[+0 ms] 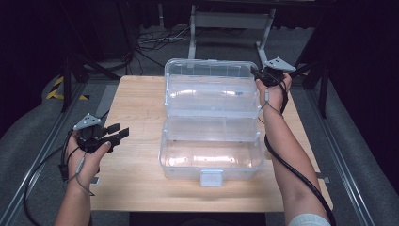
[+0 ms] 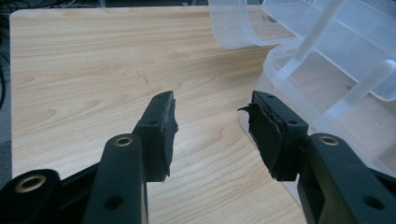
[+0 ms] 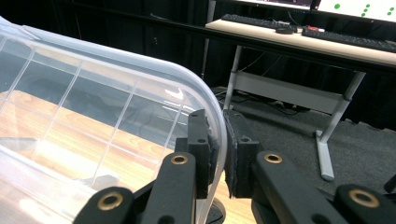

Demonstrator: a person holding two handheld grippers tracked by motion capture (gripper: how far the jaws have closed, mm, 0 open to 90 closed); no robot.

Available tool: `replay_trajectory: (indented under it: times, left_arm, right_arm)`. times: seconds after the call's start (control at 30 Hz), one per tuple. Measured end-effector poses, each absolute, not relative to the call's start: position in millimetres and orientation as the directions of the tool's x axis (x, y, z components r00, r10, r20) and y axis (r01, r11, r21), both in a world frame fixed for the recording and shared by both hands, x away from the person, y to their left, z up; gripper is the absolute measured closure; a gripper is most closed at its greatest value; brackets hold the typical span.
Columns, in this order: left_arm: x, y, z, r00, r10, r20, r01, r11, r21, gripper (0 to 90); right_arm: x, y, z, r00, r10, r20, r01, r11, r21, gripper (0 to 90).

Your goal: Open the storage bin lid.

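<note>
A clear plastic storage box (image 1: pixel 211 157) stands open in the middle of the wooden table (image 1: pixel 136 103), its trays stepped back and its lid (image 1: pixel 209 75) raised at the far side. My right gripper (image 1: pixel 258 75) is at the lid's far right corner. In the right gripper view it (image 3: pixel 220 135) is shut on the lid's curved rim (image 3: pixel 154 77), one pad on each side of the plastic. My left gripper (image 1: pixel 120 132) hovers over the table left of the box, open and holding nothing. In the left gripper view its jaws (image 2: pixel 212 116) stand wide apart, with the box (image 2: pixel 327 70) off to the right.
A grey latch (image 1: pixel 211 177) hangs at the box's front wall. Bare wood lies left of the box. Behind the table stand a metal desk frame (image 1: pixel 230 23) and floor cables (image 1: pixel 150 42). A desk with keyboards (image 3: pixel 299 32) is beyond the lid.
</note>
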State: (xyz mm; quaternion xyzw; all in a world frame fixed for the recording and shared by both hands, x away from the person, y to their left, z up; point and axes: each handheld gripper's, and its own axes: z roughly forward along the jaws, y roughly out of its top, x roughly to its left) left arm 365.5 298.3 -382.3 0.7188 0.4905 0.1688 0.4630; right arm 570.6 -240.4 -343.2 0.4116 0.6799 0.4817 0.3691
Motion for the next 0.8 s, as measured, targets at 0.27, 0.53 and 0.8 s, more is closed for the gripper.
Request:
replay_trajectory:
  times: [0.27,0.53,0.8]
  left_arm:
    - [367,298,-384,0.465,0.86,-0.213,0.552,-0.093,0.829,50.3]
    - [367,299,-387,0.462,0.862,-0.209,0.549,-0.093,0.831,48.9]
    - [368,300,-388,0.461,0.862,-0.21,0.553,-0.094,0.828,48.4]
  right_arm:
    - [576,-241,-347,-0.396,0.913,-0.101,0.222,0.202,0.954,82.8]
    - [581,-242,-351,-0.402,0.911,-0.087,0.237,0.196,0.951,82.7]
    - [587,-242,-356,-0.408,0.91,-0.069,0.257,0.187,0.948,82.5]
